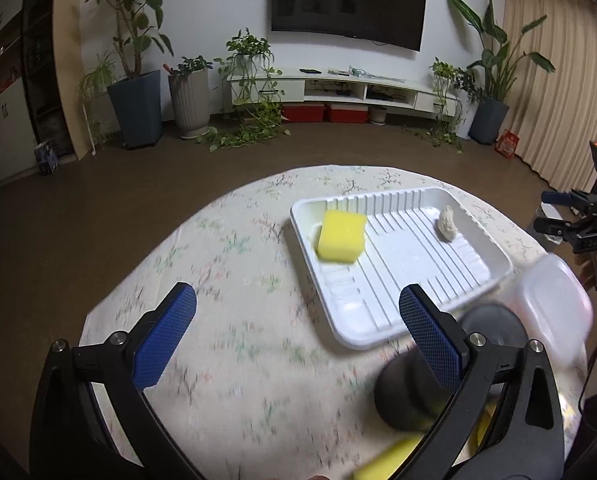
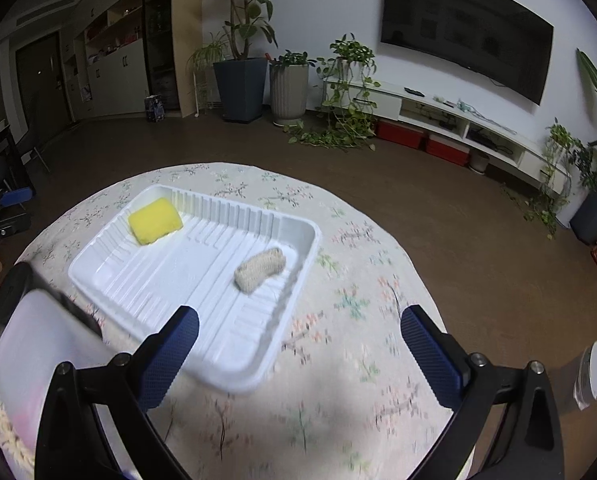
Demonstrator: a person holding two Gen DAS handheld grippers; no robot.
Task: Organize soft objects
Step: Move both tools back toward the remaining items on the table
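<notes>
A white ribbed tray [image 1: 474,280] [image 2: 98,258] lies on the round floral table. In it rest a yellow sponge [image 1: 341,237] [image 2: 155,220] at one end and a beige loofah piece [image 1: 447,224] [image 2: 259,269] at the other. My left gripper [image 1: 297,320] is open and empty, above the cloth near the tray's near-left side. My right gripper [image 2: 298,344] is open and empty, over the tray's near corner. A dark round soft object [image 1: 406,394] and another yellow sponge [image 1: 386,460] lie by my left gripper's right finger.
A translucent plastic container [image 1: 554,304] [image 2: 34,356] stands beside the tray. A white cylinder [image 2: 592,376] stands off the table's right edge. The floor, potted plants, a TV and a low white cabinet lie beyond the table.
</notes>
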